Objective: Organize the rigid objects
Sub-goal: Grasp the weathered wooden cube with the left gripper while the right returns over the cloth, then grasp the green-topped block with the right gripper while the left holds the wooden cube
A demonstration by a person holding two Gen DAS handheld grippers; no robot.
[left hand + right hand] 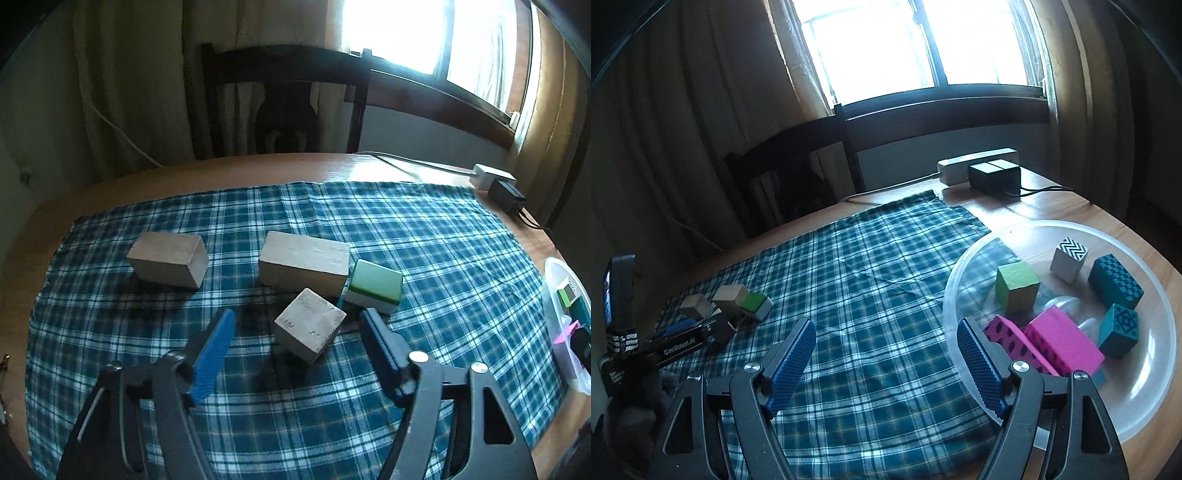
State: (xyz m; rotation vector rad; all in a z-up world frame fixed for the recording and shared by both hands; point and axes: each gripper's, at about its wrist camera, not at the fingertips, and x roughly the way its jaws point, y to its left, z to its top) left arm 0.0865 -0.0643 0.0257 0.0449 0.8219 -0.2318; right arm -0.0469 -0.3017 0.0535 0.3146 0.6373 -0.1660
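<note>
- Left gripper is wide open, blue-padded fingers spread on either side of a plain wooden cube, not touching it as far as I can see.
- That cube sits corner-on on the blue plaid cloth, right in front of a bigger wooden block and just beside a green-topped block.
- Another plain wooden block lies off to the left, well apart from the others.
- Right gripper is also spread open, holding nothing, hanging over the cloth next to the clear plastic bowl.
- The bowl holds a green cube, a zigzag black-and-white block, two teal patterned blocks and two pink blocks.
- A white power strip with a black adapter sits at the far table edge.
</note>
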